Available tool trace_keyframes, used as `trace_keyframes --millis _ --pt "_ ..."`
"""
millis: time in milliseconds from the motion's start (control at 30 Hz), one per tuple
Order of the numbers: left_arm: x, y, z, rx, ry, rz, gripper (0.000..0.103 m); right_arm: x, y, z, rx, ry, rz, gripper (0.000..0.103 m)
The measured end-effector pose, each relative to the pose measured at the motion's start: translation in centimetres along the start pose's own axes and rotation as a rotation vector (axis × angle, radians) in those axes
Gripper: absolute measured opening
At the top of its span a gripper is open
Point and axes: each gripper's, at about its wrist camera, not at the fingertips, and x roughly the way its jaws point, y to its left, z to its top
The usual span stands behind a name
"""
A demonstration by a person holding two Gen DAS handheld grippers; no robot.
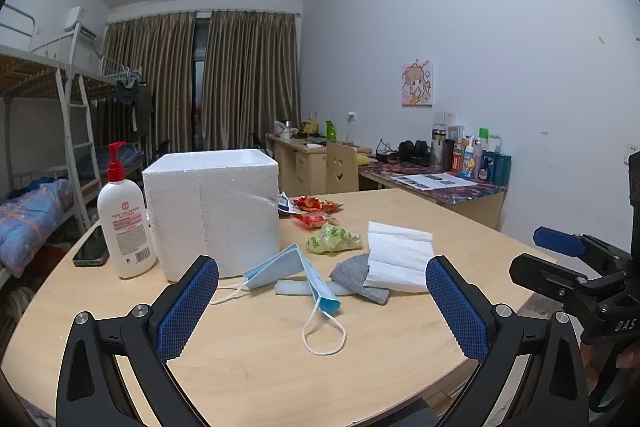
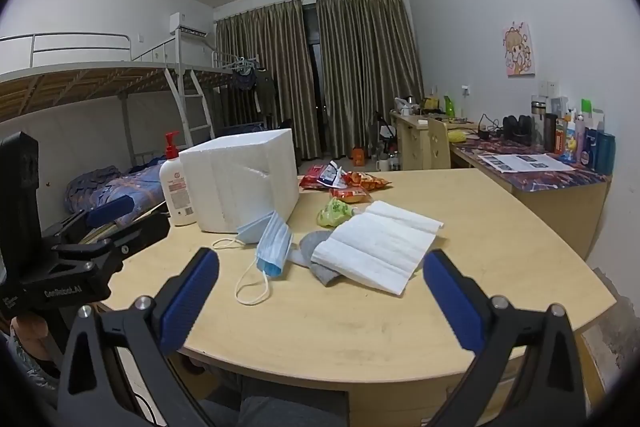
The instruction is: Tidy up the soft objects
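A blue face mask lies folded on the wooden table, its white ear loops trailing toward me. Beside it sits a grey cloth, partly under a white folded tissue sheet. A white foam box stands behind the mask. My left gripper is open above the near table edge, nothing between its blue pads. My right gripper is also open and empty, short of the tissue.
A green snack bag and red snack packets lie behind the tissue. A white pump bottle and a dark phone stand left of the box. A cluttered desk lines the right wall.
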Motion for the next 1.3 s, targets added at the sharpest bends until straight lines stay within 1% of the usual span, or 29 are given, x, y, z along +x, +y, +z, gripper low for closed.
trace_keyframes --millis 267,333,467,533,633,933,1100,1300 --pt "0.2 0.2 -0.01 -0.014 0.008 0.002 0.103 -0.03 0.13 0.04 -0.004 -0.001 0.003 0.103" --pt "0.11 0.32 0.0 -0.021 -0.001 0.024 0.103 -0.02 0.11 0.04 -0.005 -0.002 0.003 0.103" --pt "0.32 0.4 0.04 -0.024 0.014 -0.002 0.103 -0.07 0.17 -0.03 -0.003 -0.003 0.003 0.103" --pt "0.26 0.35 0.02 -0.02 0.008 -0.01 0.103 -0.05 0.18 0.0 -0.007 -0.003 0.001 0.103" --pt "0.23 0.13 -0.05 -0.007 0.007 -0.01 0.103 -0.02 0.18 0.07 -0.011 -0.001 0.001 0.103" --pt "0.44 0.5 -0.09 -0.025 0.014 -0.011 0.103 0.03 0.23 0.05 -0.011 0.002 0.005 0.103" --pt "0.54 0.66 -0.05 -0.031 0.024 -0.026 0.103 0.04 0.46 0.04 -0.026 -0.002 -0.008 0.103" --pt "0.53 0.79 -0.09 -0.037 0.032 -0.028 0.103 0.14 0.4 0.13 -0.019 0.0 0.0 0.103"
